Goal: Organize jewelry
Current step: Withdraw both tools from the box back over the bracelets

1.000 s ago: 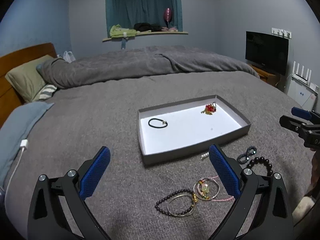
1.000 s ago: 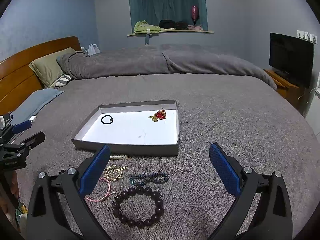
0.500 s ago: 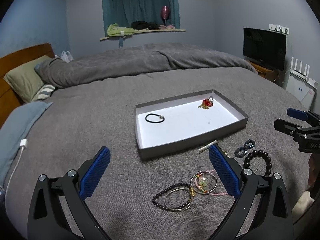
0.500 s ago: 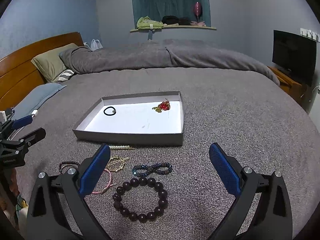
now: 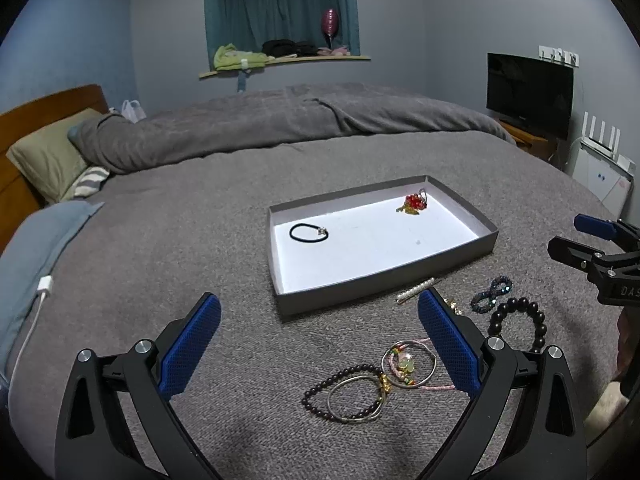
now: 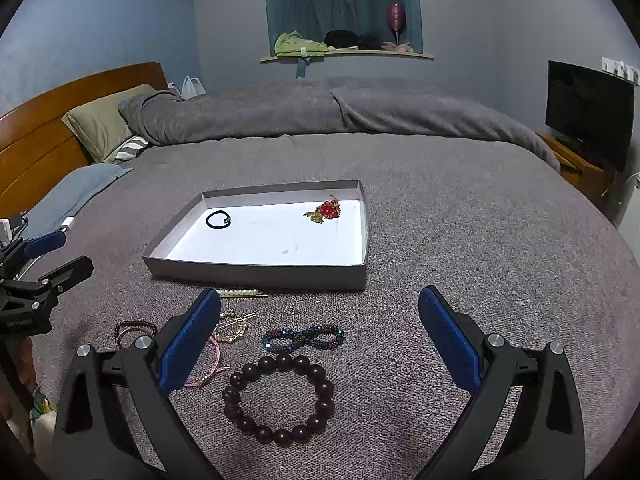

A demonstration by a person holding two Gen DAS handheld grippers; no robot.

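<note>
- The left hand-held gripper (image 5: pixel 318 336) is hovering over the grey bed (image 5: pixel 180 280) with its blue-padded jaws spread wide, gripping nothing.
- Below it, a thin dark-bead bracelet with a silver bangle (image 5: pixel 348 394) is lying beside a pink-corded charm bracelet (image 5: pixel 408 364).
- Farther back, the shallow grey cardboard tray with a white floor (image 5: pixel 486 226) is holding a black hair tie (image 5: pixel 309 233) and a red beaded charm (image 5: pixel 414 203).
- The right hand-held gripper (image 6: pixel 319 336) is also hanging spread and empty over a large dark wooden-bead bracelet (image 6: pixel 279 398), with a blue beaded figure-eight bracelet (image 6: pixel 303 338) just beyond.
- Sorting looks early; next, one gripper probably needs lowering onto a loose bracelet and closing.
</note>
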